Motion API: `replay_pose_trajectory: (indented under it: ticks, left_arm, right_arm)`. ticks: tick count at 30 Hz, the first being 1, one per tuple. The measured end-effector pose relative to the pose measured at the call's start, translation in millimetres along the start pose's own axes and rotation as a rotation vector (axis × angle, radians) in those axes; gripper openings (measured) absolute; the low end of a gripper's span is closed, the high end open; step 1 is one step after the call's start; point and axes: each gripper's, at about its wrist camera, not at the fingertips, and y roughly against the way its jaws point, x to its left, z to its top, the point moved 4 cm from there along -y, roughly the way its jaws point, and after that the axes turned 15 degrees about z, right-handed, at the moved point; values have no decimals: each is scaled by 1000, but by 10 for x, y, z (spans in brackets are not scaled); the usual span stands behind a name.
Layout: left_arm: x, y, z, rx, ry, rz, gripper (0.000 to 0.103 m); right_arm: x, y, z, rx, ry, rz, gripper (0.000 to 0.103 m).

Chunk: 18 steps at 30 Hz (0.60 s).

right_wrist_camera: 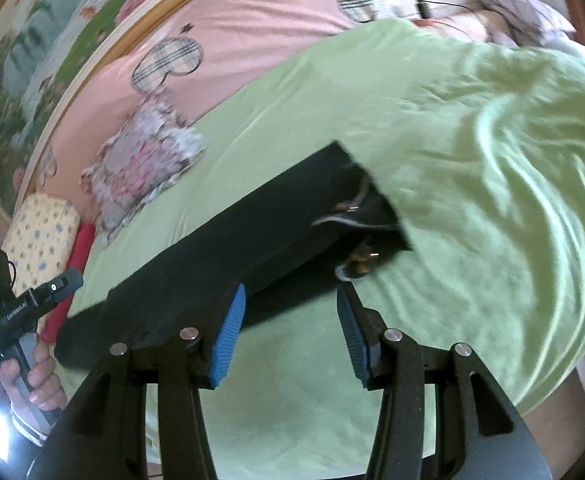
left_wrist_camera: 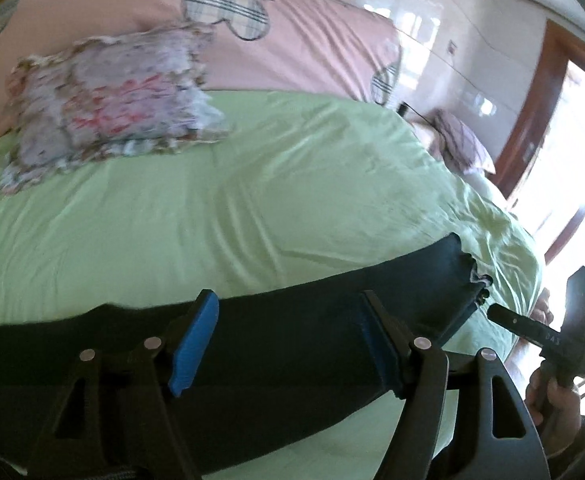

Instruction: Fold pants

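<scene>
A: Left gripper (left_wrist_camera: 288,344), jaws wide apart and empty, hangs over the pants (left_wrist_camera: 276,332), a long dark strip lying flat across the near part of the bed (left_wrist_camera: 212,208).

B: And the right gripper (right_wrist_camera: 292,336)?

A: Also spread, clamped on nothing, near the waist end, where pale lining and a metal button show. In the left view its tip sits just beside that end, not visibly on the cloth.

B: So which step is this?

A: My reading: the legs already look laid one on the other, since the strip is narrow and even. The lengthwise fold seems done; the end-to-end fold is not.

B: What does the next move call for?

A: Probably a pinch at one end, waist or cuffs, through all layers, then a carry over to the other end. The cuff end lies far left, near the person's left hand (right_wrist_camera: 32,376).

B: Anything in the way?

A: A floral pillow (left_wrist_camera: 108,100) sits well apart on the green sheet, with the pink cover (left_wrist_camera: 300,40) beyond. The sheet is rumpled toward the right, which could drag the cloth.
</scene>
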Motion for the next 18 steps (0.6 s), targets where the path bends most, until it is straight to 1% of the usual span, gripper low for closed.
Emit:
replay_pose_trajectory:
  ticks: [5, 7, 13, 18]
  left_arm:
    - [-260, -142, 163, 11, -77, -23, 74]
    - [-346, -203, 222, 22, -102, -41, 74]
    - [-611, -423, 401, 52, -170, -74, 75]
    - [-849, -594, 477, 74, -225, -97, 75]
  right_arm:
    - [-172, 61, 61, -48, -64, 5, 49]
    - [-239, 53, 79, -51, -97, 8, 49]
    - [-406, 22, 29, -53, -222, 37, 49]
    - [-447, -40, 76, -94, -301, 77, 50]
